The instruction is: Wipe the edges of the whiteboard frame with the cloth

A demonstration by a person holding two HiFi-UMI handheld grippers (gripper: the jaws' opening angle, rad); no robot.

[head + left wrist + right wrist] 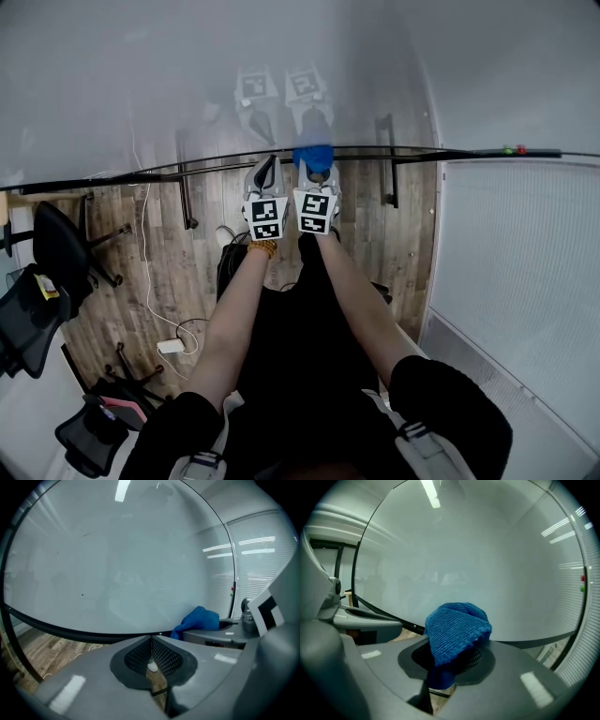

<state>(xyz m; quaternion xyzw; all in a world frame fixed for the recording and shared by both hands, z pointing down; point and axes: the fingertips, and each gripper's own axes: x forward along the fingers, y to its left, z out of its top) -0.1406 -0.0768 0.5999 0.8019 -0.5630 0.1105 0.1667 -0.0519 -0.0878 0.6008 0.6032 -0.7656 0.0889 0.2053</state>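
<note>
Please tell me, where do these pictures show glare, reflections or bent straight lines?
Head view: the whiteboard faintly mirrors the left gripper and right gripper, and its frame bows. Left gripper view: a ceiling light glares on the board, the frame curves strongly, corners are black. Right gripper view: another light streak; the cloth between the jaws looks sharp.

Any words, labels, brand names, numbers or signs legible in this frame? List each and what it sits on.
No text can be read in any view.
Cubes on the left gripper and right gripper: black-and-white square patterns only, no letters or digits.
Whiteboard: blank, no writing.
Cloth: no tag or print showing.
Yellow patch on the chair: too small to read.
</note>
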